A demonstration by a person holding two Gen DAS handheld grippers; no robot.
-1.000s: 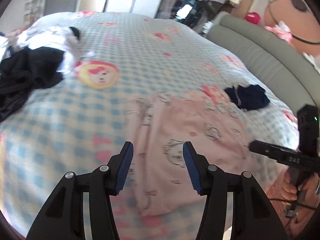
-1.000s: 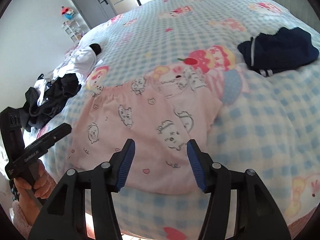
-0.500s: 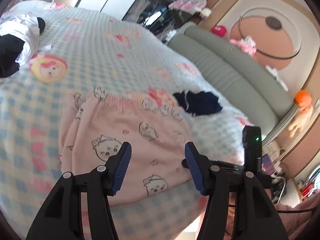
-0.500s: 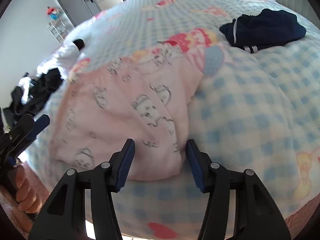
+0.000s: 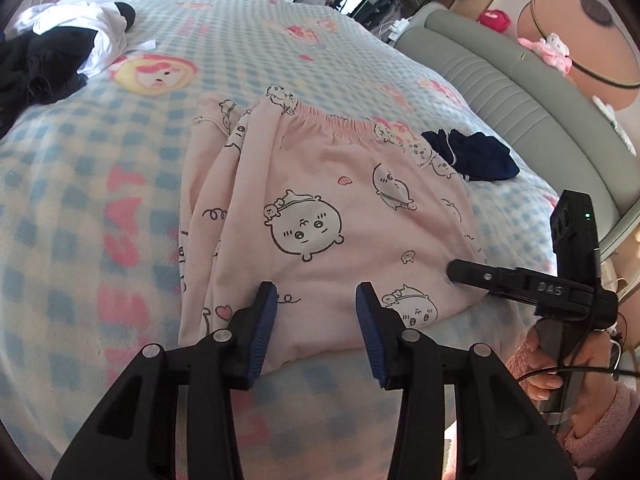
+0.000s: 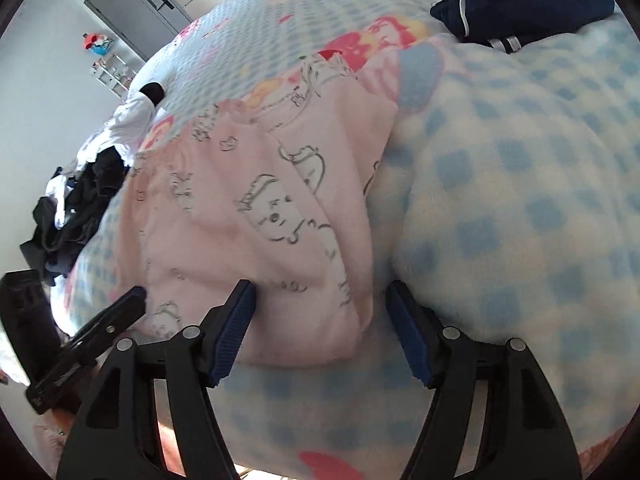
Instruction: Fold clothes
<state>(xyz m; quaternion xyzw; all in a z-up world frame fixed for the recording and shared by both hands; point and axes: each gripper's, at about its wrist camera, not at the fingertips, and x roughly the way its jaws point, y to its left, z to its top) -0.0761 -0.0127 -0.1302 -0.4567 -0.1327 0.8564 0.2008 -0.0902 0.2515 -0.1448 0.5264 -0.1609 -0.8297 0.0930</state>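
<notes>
Pink cartoon-print pajama pants (image 5: 320,216) lie folded on the blue checked blanket (image 5: 100,200), waistband at the far side. My left gripper (image 5: 316,300) is open over their near edge, left of the middle. My right gripper (image 6: 320,300) is open, its fingers straddling the near right corner of the pants (image 6: 260,220). The right gripper also shows in the left wrist view (image 5: 456,270), its tip touching the pants' right edge. The left gripper shows in the right wrist view (image 6: 132,300).
A dark navy garment (image 5: 472,156) lies behind the pants to the right. A pile of black and white clothes (image 5: 56,52) sits at the far left. A grey padded headboard (image 5: 520,92) runs along the right. The bed's near edge is just below the grippers.
Both grippers have moved in closer to the near edge of the pink pants. The right gripper now straddles the right corner. Both stay open.
</notes>
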